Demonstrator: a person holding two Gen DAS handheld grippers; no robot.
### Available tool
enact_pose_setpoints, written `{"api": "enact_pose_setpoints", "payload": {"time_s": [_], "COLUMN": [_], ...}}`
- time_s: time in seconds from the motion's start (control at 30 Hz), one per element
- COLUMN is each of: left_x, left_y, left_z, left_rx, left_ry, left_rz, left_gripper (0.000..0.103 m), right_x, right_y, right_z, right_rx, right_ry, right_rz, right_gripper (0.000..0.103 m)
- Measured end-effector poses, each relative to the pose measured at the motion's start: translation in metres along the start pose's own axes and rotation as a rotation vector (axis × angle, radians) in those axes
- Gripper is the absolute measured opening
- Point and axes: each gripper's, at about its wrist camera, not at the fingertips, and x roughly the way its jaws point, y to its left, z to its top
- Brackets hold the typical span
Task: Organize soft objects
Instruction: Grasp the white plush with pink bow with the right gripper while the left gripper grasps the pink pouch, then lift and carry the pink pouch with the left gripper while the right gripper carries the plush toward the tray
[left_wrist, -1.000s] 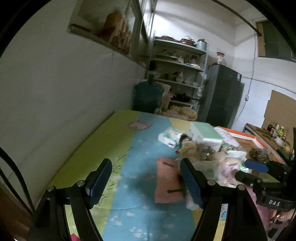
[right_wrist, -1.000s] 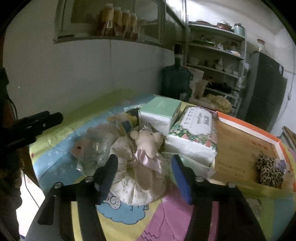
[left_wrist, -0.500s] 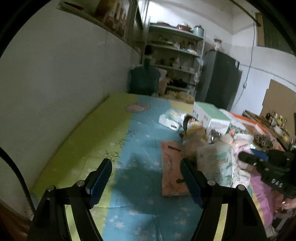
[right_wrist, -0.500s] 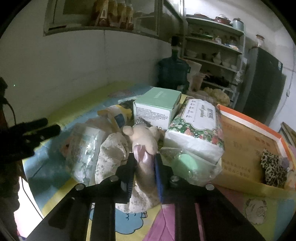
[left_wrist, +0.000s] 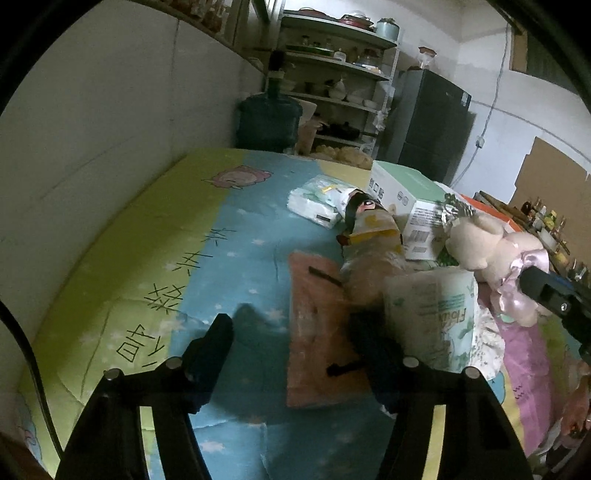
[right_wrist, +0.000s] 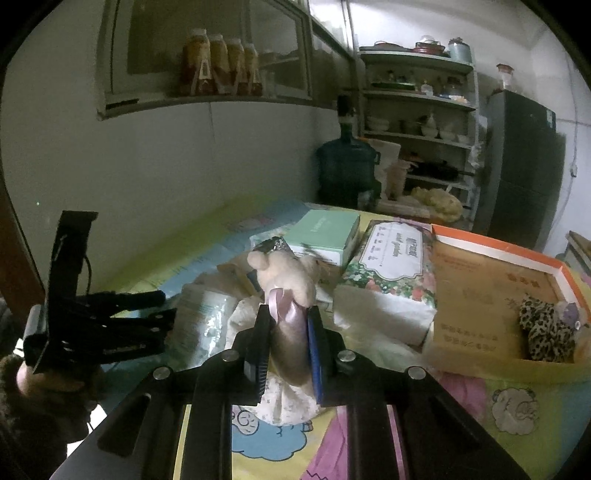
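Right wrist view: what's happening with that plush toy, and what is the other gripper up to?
The right gripper is shut on the beige plush toy, clamping its body and pink ribbon, beside the orange-rimmed box. The left gripper, jaws just narrowed but open on nothing, hovers over the pink cloth on the quilt.

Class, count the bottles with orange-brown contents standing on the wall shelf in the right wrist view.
4, side by side on the wall shelf: first, second, third, fourth. More may be hidden.
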Motion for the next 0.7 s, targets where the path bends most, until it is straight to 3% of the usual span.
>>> {"api": "enact_pose_setpoints", "payload": {"time_s": [0.13, 0.37, 0.7], "left_x": [0.0012, 0.0021, -0.0028], "left_y": [-0.0014, -0.0052, -0.0058], "left_z": [0.0011, 0.0000, -0.0011], "left_rx": [0.001, -0.001, -0.020], "left_ry": [0.006, 0.007, -0.022], "left_rz": [-0.011, -0.100, -0.097], "left_gripper": [0.064, 0.032, 0.025], "right_x": [-0.0012, -0.0007, -0.0003], "right_y": [0.0032, 0.0051, 0.0053], "right_z": [-0.0017, -0.0029, -0.0017], "right_rx": [0.004, 0.006, 0.007], "right_ry": [-0.003, 0.000, -0.001], "right_rz": [0.009, 0.014, 0.013], "right_gripper": [0.019, 0.019, 0.019]}}
